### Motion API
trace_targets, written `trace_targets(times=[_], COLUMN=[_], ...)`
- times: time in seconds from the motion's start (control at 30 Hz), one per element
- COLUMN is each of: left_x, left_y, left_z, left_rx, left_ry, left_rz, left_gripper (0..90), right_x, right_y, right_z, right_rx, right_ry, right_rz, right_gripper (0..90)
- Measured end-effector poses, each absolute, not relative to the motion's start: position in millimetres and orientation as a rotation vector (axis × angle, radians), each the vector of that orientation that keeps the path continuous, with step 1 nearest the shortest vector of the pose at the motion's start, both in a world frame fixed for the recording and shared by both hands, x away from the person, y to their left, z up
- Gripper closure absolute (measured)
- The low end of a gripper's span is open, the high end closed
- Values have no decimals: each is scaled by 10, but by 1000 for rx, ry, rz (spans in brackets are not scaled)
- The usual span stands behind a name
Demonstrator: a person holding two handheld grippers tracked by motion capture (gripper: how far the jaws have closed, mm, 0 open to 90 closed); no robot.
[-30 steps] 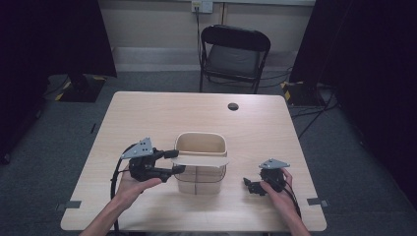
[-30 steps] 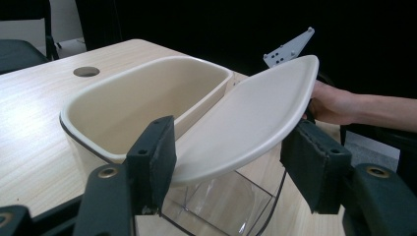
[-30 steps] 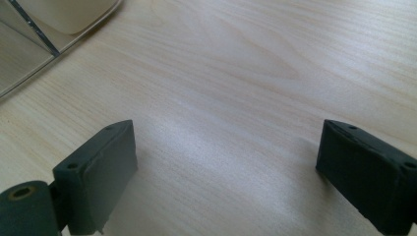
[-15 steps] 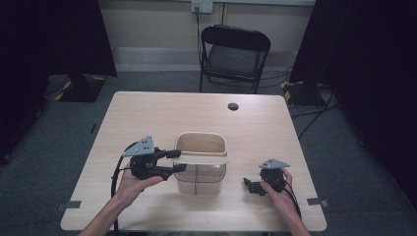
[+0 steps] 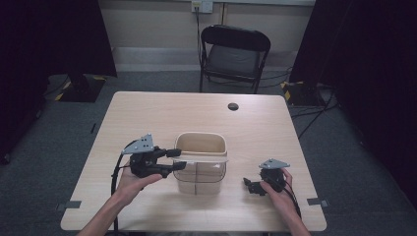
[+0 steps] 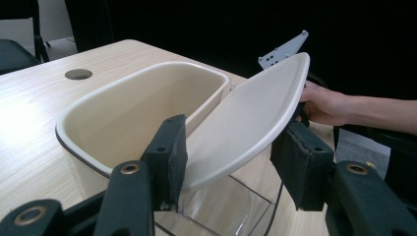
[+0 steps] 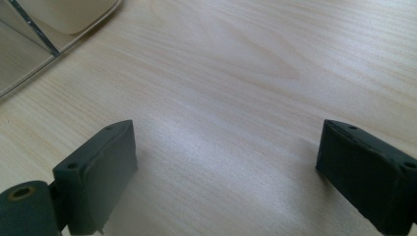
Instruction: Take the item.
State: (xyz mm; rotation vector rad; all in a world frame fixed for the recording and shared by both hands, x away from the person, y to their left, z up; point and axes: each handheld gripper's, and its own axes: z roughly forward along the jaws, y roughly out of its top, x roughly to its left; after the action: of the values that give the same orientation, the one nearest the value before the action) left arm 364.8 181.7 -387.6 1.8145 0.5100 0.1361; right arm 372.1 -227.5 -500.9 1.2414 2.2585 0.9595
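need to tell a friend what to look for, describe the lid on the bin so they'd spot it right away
Start at the wooden table; near its front edge stands a cream bin. The lid is the flat, cream, oval panel tilted up over the bin's near side, between the left tool's open jaws.

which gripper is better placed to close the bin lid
Left, probably: the left gripper has its open jaws around the tilted lid. The right gripper sits open over bare table, apart from the bin.

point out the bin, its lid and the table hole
bin (image 6: 110, 115), left gripper view, on the inner wall
lid (image 6: 248, 120), left gripper view, on its flat face
table hole (image 5: 233, 106), high view, on its middle
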Motion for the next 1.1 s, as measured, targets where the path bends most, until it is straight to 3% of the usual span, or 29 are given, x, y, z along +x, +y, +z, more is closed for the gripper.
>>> trace_targets(times=[1.1], left_x=[3790], left_y=[1798], left_z=[-3830], left_rx=[1813], left_ry=[536], left_rz=[118], left_gripper=[539], right_x=[3722], right_y=[-2275], right_z=[-5009], right_rx=[1241], right_ry=[2259], right_rz=[960], right_gripper=[74])
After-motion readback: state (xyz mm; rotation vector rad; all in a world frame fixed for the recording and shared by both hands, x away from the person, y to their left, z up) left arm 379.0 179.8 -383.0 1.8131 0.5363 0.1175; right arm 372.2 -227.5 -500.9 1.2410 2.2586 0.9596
